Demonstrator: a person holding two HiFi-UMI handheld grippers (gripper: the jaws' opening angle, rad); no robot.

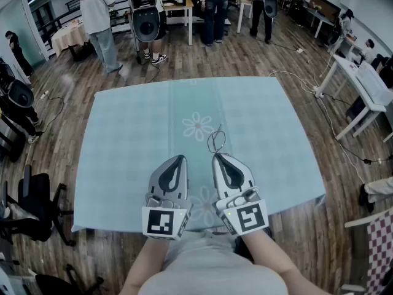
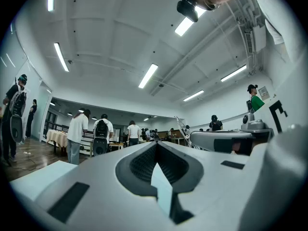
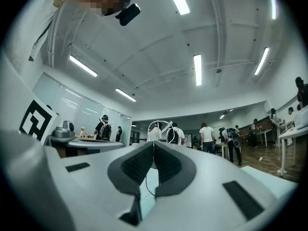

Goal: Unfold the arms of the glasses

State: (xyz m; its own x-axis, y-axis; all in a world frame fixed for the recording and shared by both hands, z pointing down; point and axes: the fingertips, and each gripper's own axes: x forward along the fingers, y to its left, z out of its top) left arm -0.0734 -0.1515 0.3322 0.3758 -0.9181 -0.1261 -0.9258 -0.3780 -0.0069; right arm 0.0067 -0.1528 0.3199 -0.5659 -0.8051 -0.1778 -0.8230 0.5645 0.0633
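two closed jaws, one wire frame

the right hand-held gripper is clamped on a thin wire part of the glasses; the left hand-held gripper is closed on nothing. probably best: hold the right grip steady, open the left, pinch one arm near its end, swing slowly. the glasses jut just beyond the right tips, over the worktop.

Head view: from high up, steeply down over the whole bench, with left gripper and right gripper close at bottom. Gripper views: just behind own fingers, tilted slightly upward toward ceiling lights. Shared: bench cloth, standing people.
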